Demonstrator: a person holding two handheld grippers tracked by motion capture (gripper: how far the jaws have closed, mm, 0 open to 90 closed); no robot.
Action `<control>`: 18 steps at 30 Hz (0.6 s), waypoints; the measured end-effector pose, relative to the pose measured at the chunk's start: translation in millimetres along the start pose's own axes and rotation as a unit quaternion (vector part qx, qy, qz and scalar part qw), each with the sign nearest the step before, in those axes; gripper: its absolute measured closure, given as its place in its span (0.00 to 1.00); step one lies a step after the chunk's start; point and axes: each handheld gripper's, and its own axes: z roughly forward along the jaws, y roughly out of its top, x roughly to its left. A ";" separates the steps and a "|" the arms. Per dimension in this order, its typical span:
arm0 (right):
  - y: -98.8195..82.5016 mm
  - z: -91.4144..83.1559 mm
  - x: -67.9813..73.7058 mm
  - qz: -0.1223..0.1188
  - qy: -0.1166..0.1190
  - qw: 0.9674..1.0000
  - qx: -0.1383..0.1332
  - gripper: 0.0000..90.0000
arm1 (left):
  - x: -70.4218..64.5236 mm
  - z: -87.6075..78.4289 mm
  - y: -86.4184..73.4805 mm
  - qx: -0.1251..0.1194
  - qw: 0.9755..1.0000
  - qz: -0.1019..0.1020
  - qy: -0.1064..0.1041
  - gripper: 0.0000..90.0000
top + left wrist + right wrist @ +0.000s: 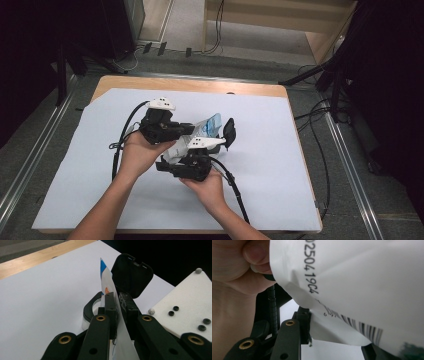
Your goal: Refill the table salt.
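A flat white packet [209, 126] with a blue printed top is held above the white mat between both grippers. My left gripper [191, 129] is shut on it; in the left gripper view its jaws [117, 296] pinch the packet [107, 277] edge-on. My right gripper [172, 157] holds the packet's lower end. In the right gripper view the packet [362, 285], with a barcode and printed digits, hangs between the jaws of the right gripper [335, 332]. One fingertip [304, 317] presses its creased edge, and the packet hides the other.
A small round container [90, 311] with a black rim stands on the mat just beyond the jaws, its black hinged lid [229, 131] open and upright. The white mat [280, 165] covers a wooden table [200, 84]. Cables trail off both grippers. A thumb [254, 252] is close by.
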 end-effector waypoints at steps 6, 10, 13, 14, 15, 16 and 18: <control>0.5 -0.7 0.4 -0.002 -0.003 1.000 -0.001 0.72 | 0.0 -0.1 0.2 -0.002 1.000 0.000 0.000 0.96; 0.7 -0.9 1.4 -0.011 -0.010 1.000 0.000 0.72 | -1.2 -1.2 0.5 -0.006 1.000 0.004 0.006 0.97; 1.4 -1.3 4.5 -0.028 -0.019 0.999 0.001 0.71 | -1.6 -2.3 0.9 -0.009 1.000 0.004 0.006 0.98; 1.5 -1.2 4.9 -0.031 -0.021 0.999 0.002 0.71 | -1.5 -2.3 0.8 -0.009 1.000 0.003 0.006 0.98; 1.5 -1.1 5.1 -0.034 -0.023 0.999 0.003 0.71 | -1.3 -2.1 0.7 -0.008 1.000 0.004 0.005 0.98; 1.3 -0.9 5.1 -0.035 -0.025 0.999 0.004 0.71 | -1.4 -1.8 0.7 -0.006 1.000 0.004 0.006 0.98; 0.8 -0.2 5.1 -0.037 -0.031 0.999 0.007 0.70 | -1.5 -0.8 0.5 -0.004 1.000 0.004 0.006 0.98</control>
